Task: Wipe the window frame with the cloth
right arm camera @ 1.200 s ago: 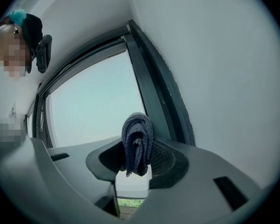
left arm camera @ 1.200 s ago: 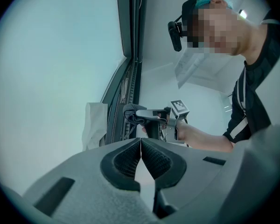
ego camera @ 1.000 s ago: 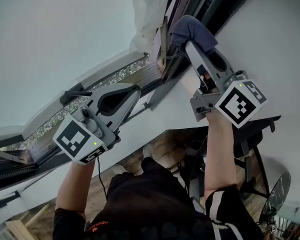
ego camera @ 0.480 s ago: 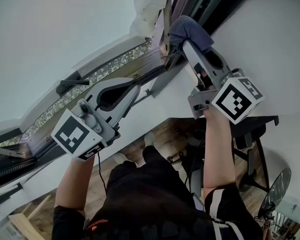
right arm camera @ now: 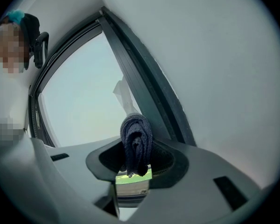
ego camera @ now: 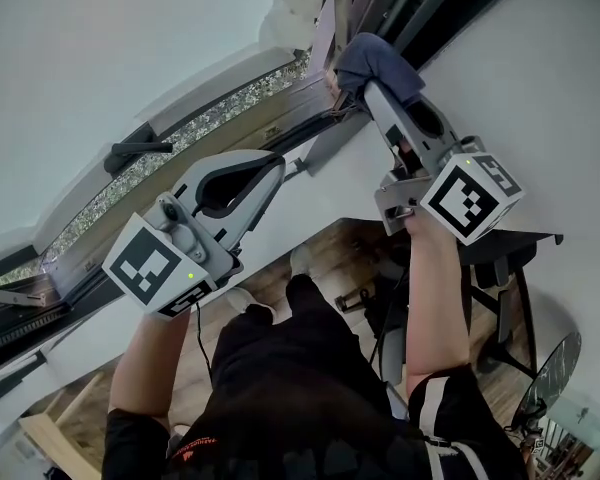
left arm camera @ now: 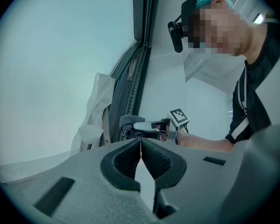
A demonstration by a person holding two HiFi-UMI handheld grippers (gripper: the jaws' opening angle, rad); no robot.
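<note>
my right tool (ego camera: 368, 90) grips the folded dark blue cloth (right arm camera: 136, 143) at the window frame (right arm camera: 149, 90); my left tool (ego camera: 273, 168), nearer left, is pressed together, empty.

Grey left gripper (ego camera: 276, 165) and right gripper (ego camera: 370, 90) carry marker cubes (ego camera: 152, 273) (black sleeves (ego camera: 132, 444)).

This is an indoor room, apparently an office or study. Just ahead of the right gripper's (right arm camera: 136, 158) jaws, a dark metal window frame (right arm camera: 147, 94) sits in a plain white wall (right arm camera: 214, 78). Well behind those jaws, under the person, are a brown wooden plank floor (ego camera: 355, 243), a black desk (ego camera: 525, 240) and a round wire-grille fan (ego camera: 550, 383).
</note>
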